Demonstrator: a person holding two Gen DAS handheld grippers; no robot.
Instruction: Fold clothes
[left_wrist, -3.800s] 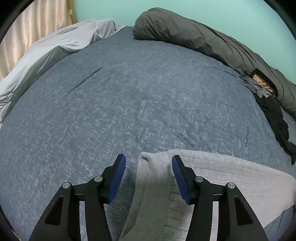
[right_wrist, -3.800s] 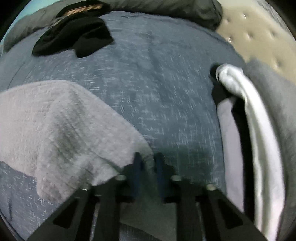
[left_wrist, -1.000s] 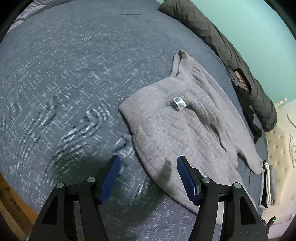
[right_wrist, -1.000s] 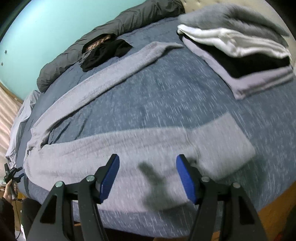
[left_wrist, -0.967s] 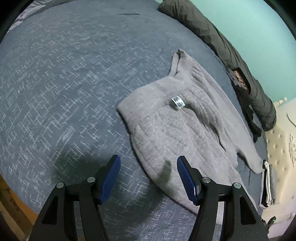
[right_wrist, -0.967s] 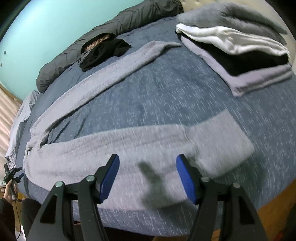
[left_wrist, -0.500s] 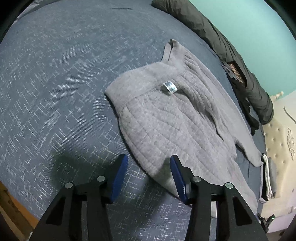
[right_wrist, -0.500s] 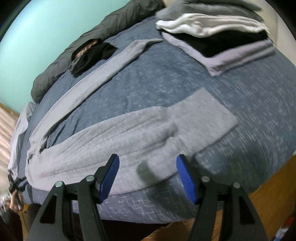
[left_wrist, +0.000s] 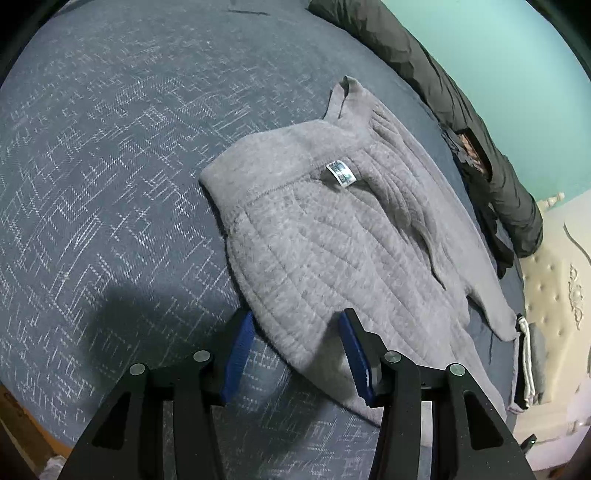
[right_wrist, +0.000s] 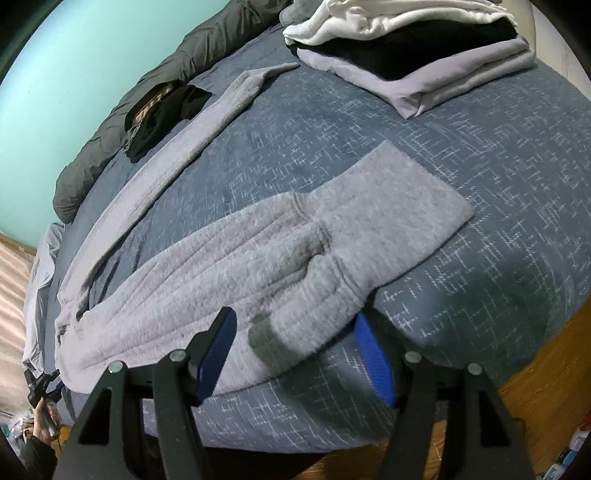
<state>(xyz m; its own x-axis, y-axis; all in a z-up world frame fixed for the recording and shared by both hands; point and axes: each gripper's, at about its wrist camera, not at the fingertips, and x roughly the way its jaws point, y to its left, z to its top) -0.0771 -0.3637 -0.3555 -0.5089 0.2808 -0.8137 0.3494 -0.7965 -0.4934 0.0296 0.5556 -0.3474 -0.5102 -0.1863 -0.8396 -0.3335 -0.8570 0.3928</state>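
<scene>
Grey quilted trousers lie spread on the blue bedspread, waistband with its white label toward the left. In the left wrist view my left gripper is open, its blue pads straddling the near edge of the waist part. In the right wrist view the near leg of the trousers ends in a flat cuff at right, the far leg stretching back. My right gripper is open around the near hem edge of that leg. The cloth lies loose between the pads.
A stack of folded clothes sits at the bed's far right corner. A dark rolled duvet lies along the teal wall, with black garments beside it. The bed's wooden edge shows at lower right. A person's hand is at far left.
Both grippers have let go of the trousers, which now lie spread flat. Over the last second both came down toward the near edge of the cloth, and the left pads narrowed a little.
</scene>
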